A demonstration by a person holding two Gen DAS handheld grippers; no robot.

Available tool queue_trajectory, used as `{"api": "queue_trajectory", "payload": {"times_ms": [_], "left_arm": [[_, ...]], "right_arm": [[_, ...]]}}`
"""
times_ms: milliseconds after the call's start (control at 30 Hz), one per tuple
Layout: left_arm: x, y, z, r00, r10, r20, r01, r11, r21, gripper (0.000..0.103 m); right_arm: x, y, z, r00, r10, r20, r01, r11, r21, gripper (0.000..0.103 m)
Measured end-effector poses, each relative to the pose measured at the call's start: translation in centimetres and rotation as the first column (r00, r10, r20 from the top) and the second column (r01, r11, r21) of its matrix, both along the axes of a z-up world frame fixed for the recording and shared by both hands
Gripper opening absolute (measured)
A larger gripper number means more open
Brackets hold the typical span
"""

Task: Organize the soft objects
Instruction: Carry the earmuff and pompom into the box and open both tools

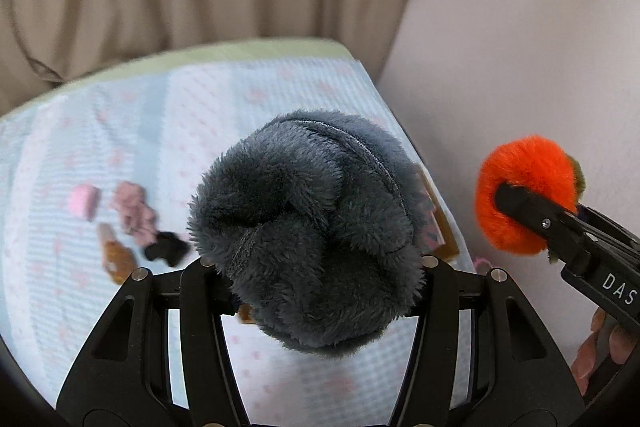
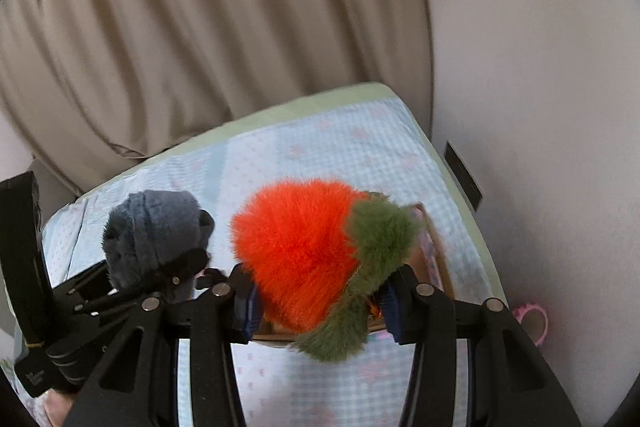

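At the centre of the left view, your left gripper [image 1: 320, 267] clamps the grey plush [image 1: 308, 227]; centre of the right view, your right gripper [image 2: 320, 303] pinches the orange plush [image 2: 300, 247]. Both look light and squashy, so grip their bulk.

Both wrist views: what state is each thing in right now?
Grey plush: held in the left gripper, above the bed.
Orange plush: held in the right gripper, above a box.
Box: on the bed, mostly hidden.
Small items: loose on the bed.
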State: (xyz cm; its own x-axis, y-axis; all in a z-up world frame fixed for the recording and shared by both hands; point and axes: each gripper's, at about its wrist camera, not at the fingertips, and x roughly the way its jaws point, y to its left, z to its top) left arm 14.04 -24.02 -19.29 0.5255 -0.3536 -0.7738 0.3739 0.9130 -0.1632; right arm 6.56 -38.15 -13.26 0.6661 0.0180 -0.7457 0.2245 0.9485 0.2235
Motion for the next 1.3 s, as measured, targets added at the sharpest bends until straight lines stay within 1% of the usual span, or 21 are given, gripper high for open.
{"api": "queue_trajectory", "payload": {"times_ms": [67, 100, 133, 167, 300, 367, 467, 567, 633, 767, 900, 933, 967, 1000, 1033, 1067, 1100, 1133, 1167, 1233, 1300], "left_arm": [[1.3, -1.8, -1.7, 0.999, -0.019, -0.043, 0.019, 1.000, 0.003, 0.050], [2.0, -2.9, -3.0, 0.997, -0.025, -0.079, 0.025, 1.000, 0.005, 0.050], [2.0, -3.3, -3.7, 0.995, -0.024, -0.095, 0.025, 1.000, 0.008, 0.050], [2.7, -4.1, -5.0, 0.992, -0.021, -0.124, 0.024, 0.999, 0.023, 0.050], [4.7, -5.8, -8.7, 0.982, -0.014, -0.186, 0.031, 0.996, 0.088, 0.050], [4.7, -6.9, -10.5, 0.972, -0.050, -0.231, 0.073, 0.993, 0.091, 0.050], [5.5, -9.6, -14.1, 0.956, -0.097, -0.277, 0.142, 0.979, 0.146, 0.050], [6.0, -11.1, -17.5, 0.933, -0.097, -0.347, 0.161, 0.974, 0.162, 0.050], [5.8, -11.2, -18.9, 0.919, -0.106, -0.380, 0.181, 0.969, 0.169, 0.050], [5.6, -12.3, -21.7, 0.889, -0.150, -0.432, 0.265, 0.939, 0.219, 0.050], [5.7, -13.0, -22.3, 0.881, -0.171, -0.442, 0.306, 0.917, 0.256, 0.050], [5.9, -13.1, -22.3, 0.881, -0.176, -0.439, 0.314, 0.912, 0.263, 0.054], [5.9, -13.4, -22.3, 0.881, -0.184, -0.435, 0.324, 0.906, 0.273, 0.065], [6.0, -13.6, -22.3, 0.879, -0.201, -0.433, 0.341, 0.899, 0.274, 0.073], [5.9, -13.8, -22.0, 0.872, -0.232, -0.432, 0.364, 0.897, 0.252, 0.090], [5.9, -13.9, -21.8, 0.870, -0.248, -0.426, 0.374, 0.895, 0.242, 0.103], [5.7, -14.0, -21.4, 0.878, -0.257, -0.404, 0.380, 0.887, 0.260, 0.103], [5.6, -13.9, -21.1, 0.885, -0.255, -0.390, 0.379, 0.881, 0.283, 0.103], [5.4, -13.9, -20.8, 0.895, -0.251, -0.368, 0.376, 0.870, 0.319, 0.103], [5.3, -13.6, -20.5, 0.894, -0.261, -0.363, 0.384, 0.865, 0.323, 0.103], [5.3, -13.4, -20.2, 0.894, -0.255, -0.368, 0.377, 0.872, 0.311, 0.103]], "right_arm": [[0.8, -1.3, -1.5, 0.999, -0.016, -0.032, 0.016, 1.000, 0.009, 0.044], [1.3, -1.8, -2.3, 0.999, -0.020, -0.048, 0.020, 1.000, 0.014, 0.044], [1.8, -2.5, -3.4, 0.998, -0.023, -0.066, 0.024, 0.999, 0.022, 0.044], [2.3, -3.2, -4.4, 0.996, -0.025, -0.084, 0.028, 0.999, 0.031, 0.044], [3.7, -5.5, -8.4, 0.987, -0.023, -0.161, 0.032, 0.998, 0.059, 0.044], [4.5, -6.1, -10.4, 0.980, -0.016, -0.199, 0.031, 0.997, 0.076, 0.044], [5.5, -6.8, -13.5, 0.968, -0.010, -0.249, 0.035, 0.995, 0.098, 0.044], [5.8, -8.1, -15.8, 0.957, -0.020, -0.289, 0.060, 0.990, 0.130, 0.044], [6.2, -8.4, -17.0, 0.949, -0.026, -0.315, 0.076, 0.986, 0.147, 0.044], [6.9, -8.7, -18.8, 0.929, -0.026, -0.369, 0.094, 0.981, 0.167, 0.044], [7.5, -9.0, -19.8, 0.913, -0.021, -0.408, 0.105, 0.977, 0.184, 0.044], [7.6, -9.0, -19.9, 0.910, -0.022, -0.413, 0.105, 0.978, 0.181, 0.044], [7.8, -9.0, -19.9, 0.907, -0.021, -0.421, 0.105, 0.979, 0.177, 0.045], [8.0, -9.0, -20.0, 0.903, -0.020, -0.429, 0.104, 0.979, 0.173, 0.047], [8.3, -9.0, -20.1, 0.902, -0.016, -0.431, 0.100, 0.980, 0.173, 0.052], [8.3, -9.0, -20.0, 0.906, -0.011, -0.423, 0.093, 0.980, 0.175, 0.065], [8.2, -9.1, -19.8, 0.911, -0.008, -0.412, 0.088, 0.980, 0.176, 0.077], [8.2, -9.0, -19.6, 0.918, 0.005, -0.397, 0.076, 0.979, 0.188, 0.095], [8.4, -8.8, -19.6, 0.921, 0.026, -0.389, 0.061, 0.976, 0.210, 0.102], [8.5, -8.3, -19.5, 0.916, 0.030, -0.401, 0.044, 0.984, 0.175, 0.102], [8.4, -8.0, -19.5, 0.915, 0.035, -0.403, 0.030, 0.987, 0.155, 0.102]]}}
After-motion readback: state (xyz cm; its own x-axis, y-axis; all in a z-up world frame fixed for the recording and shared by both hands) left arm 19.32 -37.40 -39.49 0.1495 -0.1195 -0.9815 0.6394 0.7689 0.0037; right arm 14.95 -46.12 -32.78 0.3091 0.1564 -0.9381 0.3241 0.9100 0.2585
